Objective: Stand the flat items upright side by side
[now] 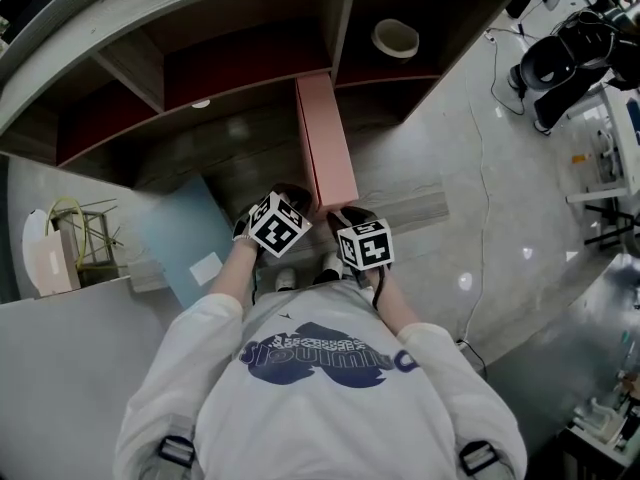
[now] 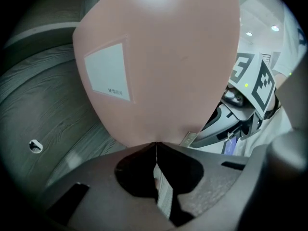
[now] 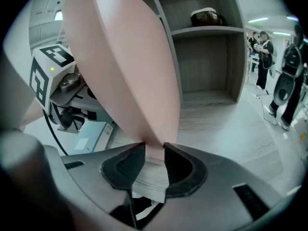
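Observation:
A flat pink item (image 1: 326, 138) stands on its long edge on the grey wood floor of the shelf unit (image 1: 240, 163). My right gripper (image 3: 154, 150) is shut on its near corner, one pad on each face (image 3: 130, 66). My left gripper (image 2: 155, 146) is shut with nothing between its jaws, its tips against the lower edge of the pink item's broad labelled face (image 2: 163, 61). In the head view both grippers, left (image 1: 298, 203) and right (image 1: 338, 213), sit at the item's near end. A flat light blue item (image 1: 185, 233) lies on its face to the left.
The shelf unit has an upright divider (image 1: 345, 18) behind the pink item. A roll of tape (image 1: 396, 38) sits in the compartment at the upper right. A wire rack (image 1: 85, 233) stands at the far left, and an office chair (image 1: 555, 68) at the far right.

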Tool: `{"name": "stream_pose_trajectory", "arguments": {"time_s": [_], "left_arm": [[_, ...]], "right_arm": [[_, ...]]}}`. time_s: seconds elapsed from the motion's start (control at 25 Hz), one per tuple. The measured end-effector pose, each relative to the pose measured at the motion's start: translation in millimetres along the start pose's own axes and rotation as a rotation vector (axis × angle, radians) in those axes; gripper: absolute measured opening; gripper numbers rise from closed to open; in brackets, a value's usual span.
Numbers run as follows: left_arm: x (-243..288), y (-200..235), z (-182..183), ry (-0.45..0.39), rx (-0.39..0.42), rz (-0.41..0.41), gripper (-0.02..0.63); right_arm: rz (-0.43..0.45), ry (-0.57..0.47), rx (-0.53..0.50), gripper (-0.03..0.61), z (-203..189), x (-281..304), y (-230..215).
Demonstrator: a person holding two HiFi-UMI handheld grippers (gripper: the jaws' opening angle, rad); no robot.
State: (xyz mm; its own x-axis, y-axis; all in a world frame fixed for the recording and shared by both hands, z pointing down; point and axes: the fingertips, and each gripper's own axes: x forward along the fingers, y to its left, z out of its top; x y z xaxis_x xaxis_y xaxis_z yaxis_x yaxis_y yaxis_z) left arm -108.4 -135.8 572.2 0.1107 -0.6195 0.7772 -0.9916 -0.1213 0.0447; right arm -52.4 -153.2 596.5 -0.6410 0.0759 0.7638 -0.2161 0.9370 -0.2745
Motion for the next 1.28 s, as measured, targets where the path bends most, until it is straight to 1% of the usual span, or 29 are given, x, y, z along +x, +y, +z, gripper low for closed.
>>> {"name": "stream_pose_trajectory", "arguments": {"time_s": [0.12, 0.2, 0.28, 0.4, 0.64, 0.8, 1.0, 1.28], "left_arm": [[-1.8, 3.4, 6.1, -0.016, -0.029, 0.01, 0.011], [-4.1, 2.2, 7.3, -0.018, -0.031, 0.02, 0.011], [-6.8, -0.7, 6.5, -0.018, -0.032, 0.029, 0.011], [-8.2, -5.0, 4.3, -0.02, -0.057, 0.041, 0.011], [-1.6, -7.3, 0.2, 0.012, -0.113, 0.079, 0.011], [1.9, -2.2, 2.9, 0.01, -0.141, 0.085, 0.011], [6.6, 5.7, 7.7, 0.007, -0.148, 0.085, 0.011], [12.3, 21.3, 20.9, 0.0, -0.172, 0.103, 0.008]], "right_arm": [[-0.018, -0.034, 0.072, 0.118, 7.1, 1.5, -6.1], [-0.015, -0.041, 0.088, 0.118, 9.7, 3.6, -6.3], [-0.012, -0.044, 0.088, 0.118, 11.8, 5.9, -6.1], [-0.01, -0.05, 0.091, 0.118, 15.6, 9.0, -7.3], [-0.014, -0.041, 0.078, 0.117, 21.2, 12.4, -8.1], [0.0, -0.025, 0.075, 0.117, 25.3, 14.4, -11.2], [-0.011, -0.022, 0.075, 0.117, 33.5, 18.0, -16.1], [-0.034, -0.055, 0.101, 0.112, 52.8, 24.1, -26.3]]}}
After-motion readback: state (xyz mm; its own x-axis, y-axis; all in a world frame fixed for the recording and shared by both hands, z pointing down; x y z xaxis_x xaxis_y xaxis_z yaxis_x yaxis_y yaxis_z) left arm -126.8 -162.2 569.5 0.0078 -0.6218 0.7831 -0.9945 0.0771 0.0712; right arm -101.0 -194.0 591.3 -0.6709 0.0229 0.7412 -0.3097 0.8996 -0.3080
